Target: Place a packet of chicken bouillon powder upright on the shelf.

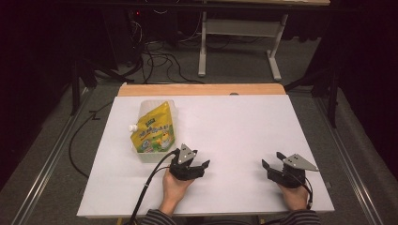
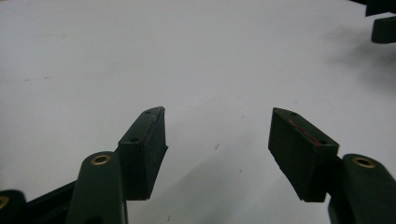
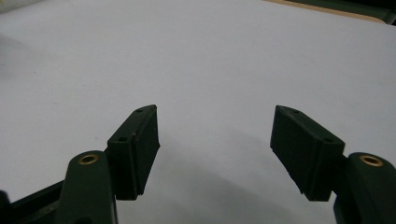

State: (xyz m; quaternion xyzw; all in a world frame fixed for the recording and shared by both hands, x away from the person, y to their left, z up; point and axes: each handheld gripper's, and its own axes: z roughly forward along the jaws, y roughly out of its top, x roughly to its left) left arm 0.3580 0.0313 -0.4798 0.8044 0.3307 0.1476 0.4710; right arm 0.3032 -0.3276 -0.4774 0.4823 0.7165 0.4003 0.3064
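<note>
Two black two-jaw grippers, left gripper [image 1: 199, 161] and right gripper [image 1: 272, 161], rest wide open, empty. I judge nothing begun. Next I'd reach the yellow spouted refill pouch [image 1: 152, 129] at ten o'clock.

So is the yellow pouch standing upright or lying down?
Lying down. The yellow pouch rests flat across a clear container, printed face up, its white spout pointing sideways.

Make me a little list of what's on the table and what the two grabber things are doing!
Table: white top, wooden strip along the far edge
Yellow pouch: white spout, lying in a clear container on the table's left side
Left gripper: open, holding nothing, near the pouch
Right gripper: open, holding nothing, at the near right
Hands: one holds each gripper from the near edge
</note>
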